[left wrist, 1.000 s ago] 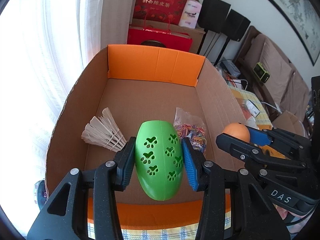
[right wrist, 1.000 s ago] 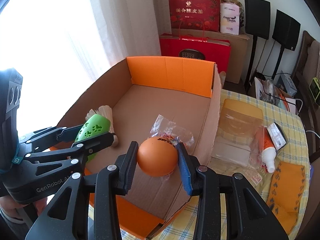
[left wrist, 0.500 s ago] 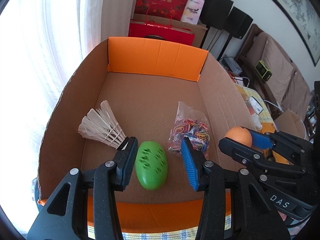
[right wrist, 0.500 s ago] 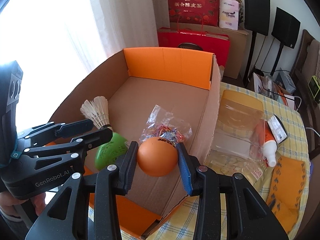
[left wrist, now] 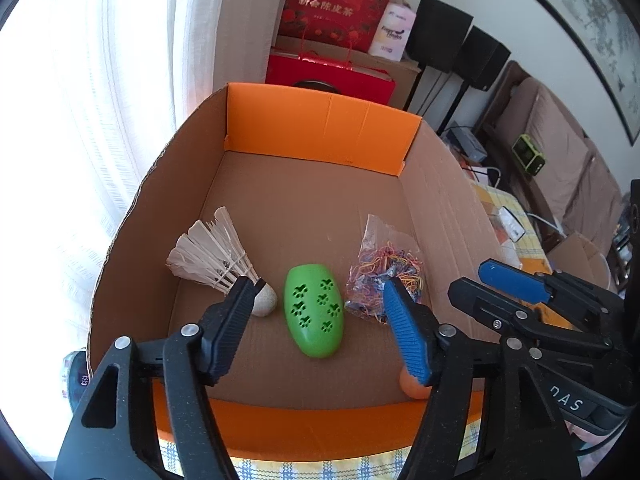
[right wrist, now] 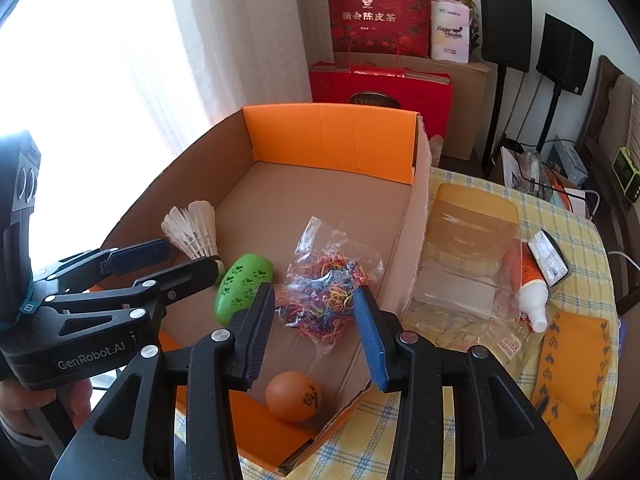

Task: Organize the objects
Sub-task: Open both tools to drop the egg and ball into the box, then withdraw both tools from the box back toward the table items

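An open cardboard box [left wrist: 320, 132] [right wrist: 332, 140] with orange flaps holds all the items. The green oval toy with paw-print holes [left wrist: 314, 316] [right wrist: 240, 288] lies on its floor, between a feather shuttlecock [left wrist: 216, 256] [right wrist: 192, 228] and a clear bag of coloured rubber bands [left wrist: 384, 276] [right wrist: 324, 292]. An orange ball [right wrist: 294, 396] [left wrist: 412, 386] rests in the near right corner. My left gripper [left wrist: 319, 285] [right wrist: 188, 258] hangs above the toy, its jaws opening with nothing between them. My right gripper [right wrist: 313, 293] [left wrist: 470, 278] hovers over the ball, jaws also opening and empty.
Right of the box, on a yellow checked tablecloth [right wrist: 576, 236], lie a clear plastic container [right wrist: 468, 248], a white and orange tube [right wrist: 530, 292] and an orange cloth [right wrist: 572, 364]. Red gift bags [right wrist: 376, 12] and black speakers [right wrist: 504, 28] stand behind. A hand [right wrist: 24, 404] holds the left gripper.
The left gripper let go of the green toy, which dropped onto the box floor. The right gripper released the orange ball, which fell into the near corner. Both sets of jaws widened.
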Motion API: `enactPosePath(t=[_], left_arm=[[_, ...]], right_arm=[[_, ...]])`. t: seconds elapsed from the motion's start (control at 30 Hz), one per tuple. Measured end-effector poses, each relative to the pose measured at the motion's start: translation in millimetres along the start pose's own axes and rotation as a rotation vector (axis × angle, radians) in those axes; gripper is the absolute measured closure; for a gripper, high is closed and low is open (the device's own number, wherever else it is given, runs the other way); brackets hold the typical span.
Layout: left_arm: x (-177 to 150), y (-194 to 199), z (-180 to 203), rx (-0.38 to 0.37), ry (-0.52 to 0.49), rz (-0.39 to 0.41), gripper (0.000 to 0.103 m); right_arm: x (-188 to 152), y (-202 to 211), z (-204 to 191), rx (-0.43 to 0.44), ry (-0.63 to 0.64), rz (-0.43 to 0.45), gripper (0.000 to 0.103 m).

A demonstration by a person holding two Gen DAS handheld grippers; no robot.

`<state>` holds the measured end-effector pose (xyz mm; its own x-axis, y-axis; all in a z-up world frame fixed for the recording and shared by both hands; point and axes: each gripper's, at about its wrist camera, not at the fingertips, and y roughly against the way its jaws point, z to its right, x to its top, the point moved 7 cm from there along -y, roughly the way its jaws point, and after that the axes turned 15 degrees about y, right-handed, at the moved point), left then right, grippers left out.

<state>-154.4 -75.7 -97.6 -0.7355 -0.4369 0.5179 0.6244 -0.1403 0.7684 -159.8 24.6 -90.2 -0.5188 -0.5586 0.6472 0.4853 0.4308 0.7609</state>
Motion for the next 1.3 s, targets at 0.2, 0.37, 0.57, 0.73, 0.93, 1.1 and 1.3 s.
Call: enactPosePath(t=[0.2, 0.37, 0.57, 0.73, 0.93, 1.1, 1.3], left_arm=[[5.5, 5.7, -1.7, 0.005, 0.007, 0.023, 0.026], [8.5, 10.2, 0.4, -0.005, 0.009, 0.035, 0.023], [8.4, 13.1, 7.2, -0.013, -0.004, 0.043, 0.014], [7.0, 13.3, 16.1, -0.014, -0.024, 0.045, 0.012], [6.0, 16.0, 25.8, -0.036, -0.033, 0.05, 0.0], [3.7, 14.9, 34.7, -0.035, -0.053, 0.049, 0.0], [-1.2, 15.2, 50.4, -0.049, -0.084, 0.059, 0.0]], right_arm=[[3.9, 15.9, 11.1, -0.043, -0.016, 0.041, 0.05], [3.9, 27.4, 22.9, -0.087, -0.027, 0.059, 0.041], [-0.9, 35.3, 40.4, -0.112, -0.063, 0.068, 0.032], [-4.7, 41.5, 51.6, -0.121, -0.087, 0.077, 0.021], [-10.7, 47.2, 62.1, -0.101, -0.115, 0.08, 0.013], [-16.9, 53.8, 73.0, -0.109, -0.135, 0.087, 0.0], [-27.0, 63.9, 91.1, -0.142, -0.159, 0.084, 0.0]])
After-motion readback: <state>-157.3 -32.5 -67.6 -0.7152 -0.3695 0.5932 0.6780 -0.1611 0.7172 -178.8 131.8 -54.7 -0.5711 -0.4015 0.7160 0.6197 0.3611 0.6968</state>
